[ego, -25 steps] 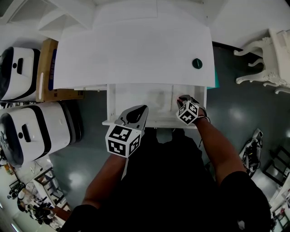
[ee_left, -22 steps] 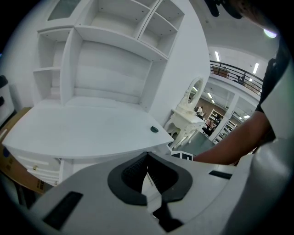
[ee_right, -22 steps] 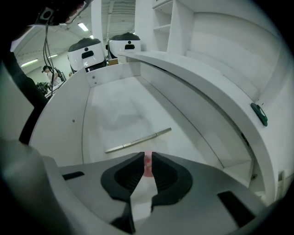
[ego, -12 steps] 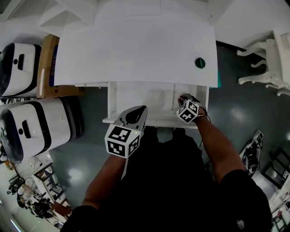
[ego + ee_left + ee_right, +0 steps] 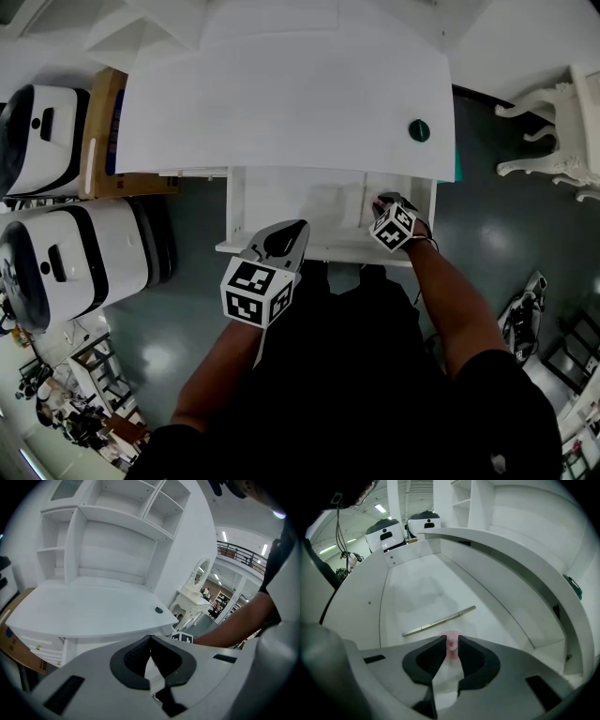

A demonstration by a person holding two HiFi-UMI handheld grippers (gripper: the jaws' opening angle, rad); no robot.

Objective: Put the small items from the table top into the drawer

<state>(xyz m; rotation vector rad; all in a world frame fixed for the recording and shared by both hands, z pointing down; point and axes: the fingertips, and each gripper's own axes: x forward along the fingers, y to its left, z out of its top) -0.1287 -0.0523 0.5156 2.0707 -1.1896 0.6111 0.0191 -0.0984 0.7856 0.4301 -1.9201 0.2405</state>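
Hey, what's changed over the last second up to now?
Nothing clearly moved; only the head view drifted a little. The right gripper stays inside the open drawer, shut on a small pink item. The left gripper stays shut and empty at the drawer front; the green disc remains on the table top.

Dark, glossy floor with pale reflections of light. At left, two rounded white-and-black machines beside a cardboard box. At right, ornate white carved furniture. Beyond, open white shelving, a railed balcony, and ceiling strip lights.
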